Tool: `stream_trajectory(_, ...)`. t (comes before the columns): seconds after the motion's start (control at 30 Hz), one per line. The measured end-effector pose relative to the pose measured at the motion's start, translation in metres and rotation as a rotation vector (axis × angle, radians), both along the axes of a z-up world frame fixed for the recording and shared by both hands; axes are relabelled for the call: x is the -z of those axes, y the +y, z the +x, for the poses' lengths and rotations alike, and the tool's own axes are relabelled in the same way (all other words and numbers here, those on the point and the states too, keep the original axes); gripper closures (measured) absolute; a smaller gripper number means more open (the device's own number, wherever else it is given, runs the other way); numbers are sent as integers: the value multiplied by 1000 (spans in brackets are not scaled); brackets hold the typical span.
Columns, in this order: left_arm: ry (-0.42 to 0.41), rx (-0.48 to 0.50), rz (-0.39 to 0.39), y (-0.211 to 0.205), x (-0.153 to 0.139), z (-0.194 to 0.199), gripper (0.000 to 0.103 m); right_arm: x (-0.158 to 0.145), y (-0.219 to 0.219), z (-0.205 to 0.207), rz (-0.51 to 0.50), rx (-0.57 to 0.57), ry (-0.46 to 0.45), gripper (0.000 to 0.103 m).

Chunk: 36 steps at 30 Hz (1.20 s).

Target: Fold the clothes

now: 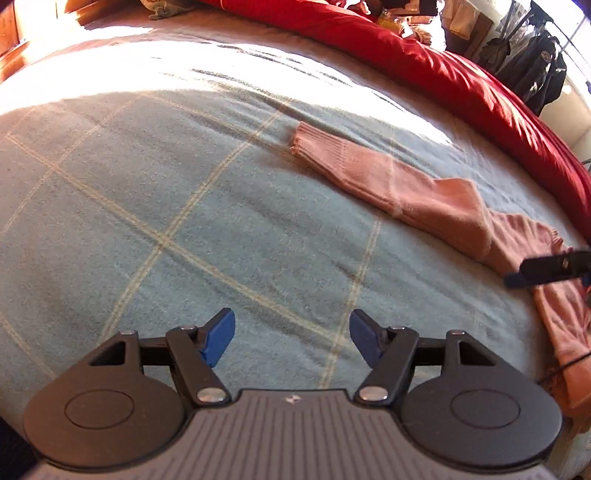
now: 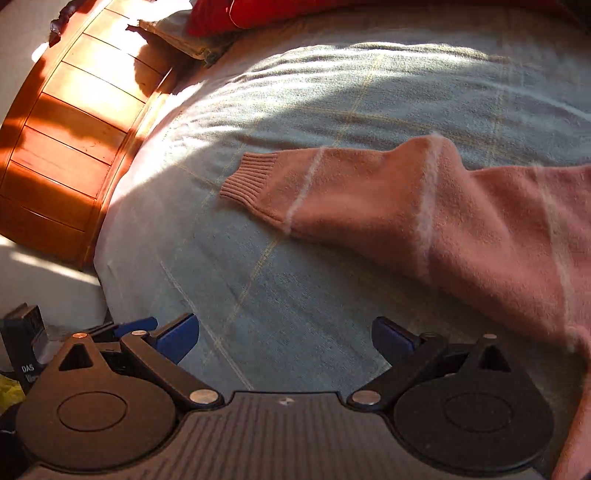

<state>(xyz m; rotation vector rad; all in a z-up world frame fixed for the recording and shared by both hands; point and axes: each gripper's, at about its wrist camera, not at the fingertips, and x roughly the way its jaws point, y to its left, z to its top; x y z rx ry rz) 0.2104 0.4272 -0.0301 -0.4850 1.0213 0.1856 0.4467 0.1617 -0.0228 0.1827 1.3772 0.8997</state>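
Note:
A pink knit sweater [image 1: 436, 195] lies on a blue checked blanket [image 1: 184, 206], one sleeve stretched out flat with its ribbed cuff [image 1: 306, 142] pointing up-left. My left gripper [image 1: 291, 336] hovers over bare blanket well short of the sleeve, open and holding nothing. The right wrist view shows the same sweater [image 2: 461, 221], with the cuff [image 2: 249, 177] at mid-frame and the body running off to the right. My right gripper [image 2: 284, 338] is open over the blanket [image 2: 295, 295] just below the sleeve, nothing between its fingers. Its fingertip [image 1: 517, 278] pokes in over the sweater at the left view's right edge.
A red duvet [image 1: 461, 77] is bunched along the far side of the bed. A wooden bed frame [image 2: 70, 136] curves along the left, with a red pillow [image 2: 258, 14] and a crumpled cloth [image 2: 184, 35] near it. Dark jackets [image 1: 532, 62] hang beyond the bed. A dark box [image 2: 26, 343] sits on the floor.

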Motion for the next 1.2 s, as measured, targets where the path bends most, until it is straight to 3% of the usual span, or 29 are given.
stream_trajectory(0.13,-114,22,-85,-12,3,50,36,5,-27,-27,2,-9,7,1)
stream_trajectory(0.23,-146,26,-117,-19,18,91,37,9,-47,-34,26,36,32,1)
stream_trajectory(0.37,-128,-83,-191,-11,51,123,37,13,-72,-33,69,123,66,1)
stream_trajectory(0.53,-193,-206,-240,5,67,134,36,14,-96,-26,91,186,67,1)
stream_trajectory(0.7,-213,-236,-105,4,67,153,42,20,-107,-21,81,220,70,1)
stream_trajectory(0.77,-182,-227,3,-10,62,158,50,22,-106,-21,89,225,74,1)
stream_trajectory(0.83,-165,-223,74,-19,59,155,76,22,-105,-21,102,226,77,1)
stream_trajectory(0.9,-166,-234,109,-23,54,149,83,21,-100,-22,111,218,76,1)
stream_trajectory(1.0,-183,-248,177,-27,37,137,87,19,-94,-22,104,195,56,1)
stream_trajectory(1.13,-239,-239,207,-29,10,117,88,17,-92,-20,98,189,44,1)
stream_trajectory(1.2,-224,-228,196,-26,9,108,87,17,-91,-18,97,194,42,1)
